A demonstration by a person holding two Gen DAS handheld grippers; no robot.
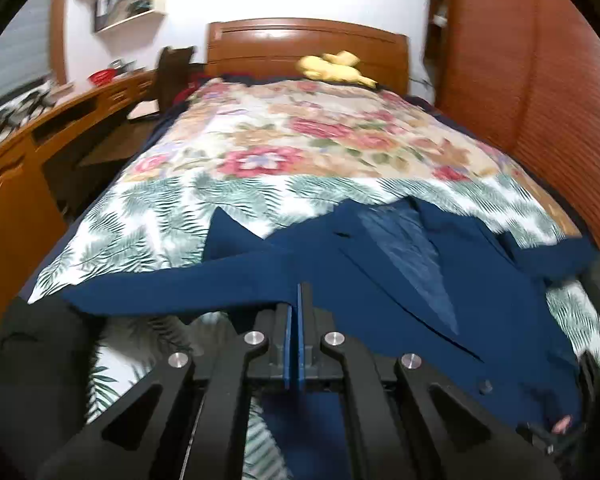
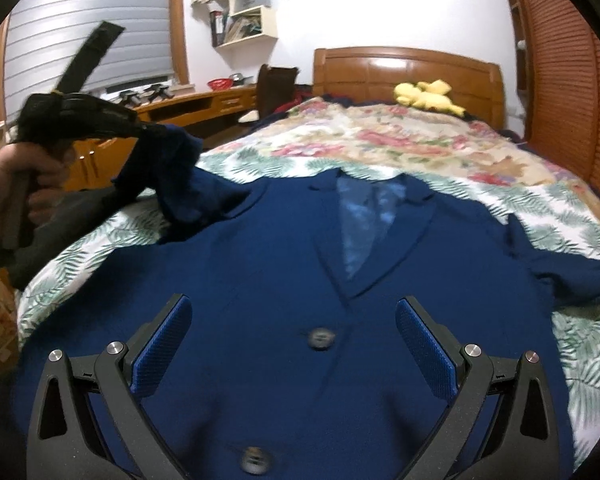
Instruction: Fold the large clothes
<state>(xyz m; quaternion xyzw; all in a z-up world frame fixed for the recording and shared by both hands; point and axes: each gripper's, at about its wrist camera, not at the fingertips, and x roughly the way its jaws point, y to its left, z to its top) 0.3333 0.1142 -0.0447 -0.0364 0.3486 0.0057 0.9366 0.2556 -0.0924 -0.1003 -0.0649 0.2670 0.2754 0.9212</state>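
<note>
A navy blue suit jacket (image 2: pixel 284 264) lies face up on the bed, collar toward the headboard, buttons (image 2: pixel 320 338) down its front. In the left wrist view the jacket (image 1: pixel 380 280) spreads to the right. My left gripper (image 1: pixel 295 300) is shut on the jacket's left sleeve (image 1: pixel 172 286) and holds it lifted; the right wrist view shows that gripper (image 2: pixel 156 136) with bunched blue cloth hanging from it. My right gripper (image 2: pixel 294 316) is open and empty, hovering over the jacket's front.
The bed has a leaf-and-flower bedspread (image 2: pixel 400 148) and a wooden headboard (image 2: pixel 408 68). A yellow plush toy (image 2: pixel 428 96) lies near the headboard. A wooden desk (image 2: pixel 204 104) runs along the left, a slatted wooden wardrobe (image 2: pixel 568 80) stands at right.
</note>
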